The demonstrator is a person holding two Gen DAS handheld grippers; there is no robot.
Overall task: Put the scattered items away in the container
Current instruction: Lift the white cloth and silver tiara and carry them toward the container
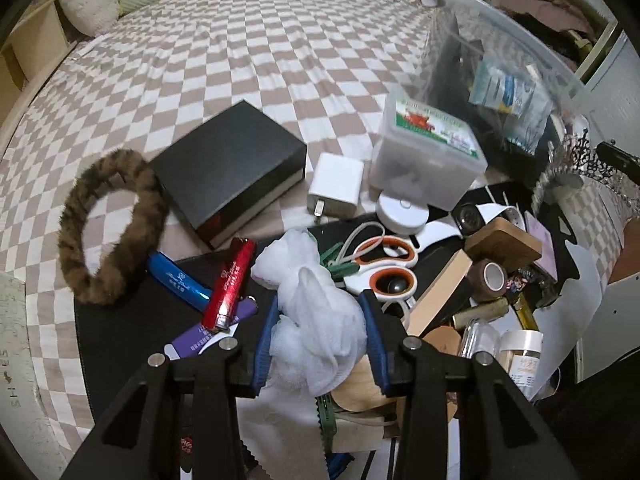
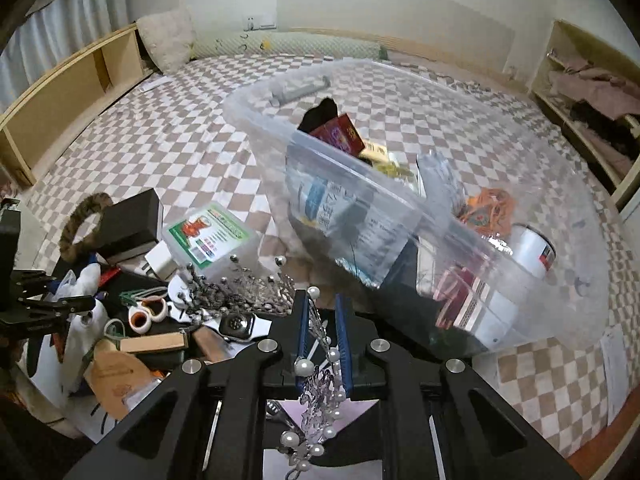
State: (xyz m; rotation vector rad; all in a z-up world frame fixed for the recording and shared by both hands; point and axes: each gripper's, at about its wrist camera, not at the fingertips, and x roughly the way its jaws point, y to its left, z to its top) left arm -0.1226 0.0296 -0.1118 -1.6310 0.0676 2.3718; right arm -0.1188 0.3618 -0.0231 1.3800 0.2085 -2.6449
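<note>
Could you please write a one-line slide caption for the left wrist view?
Left gripper shut on a white cloth above cluttered scissors, lighters and boxes on a checkered bed.

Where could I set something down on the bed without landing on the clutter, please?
The checked sheet lies bare from the black box back to the pillows, left of the clear bin. Around the scissors, between box and bin, items lie packed and overlapping.
</note>
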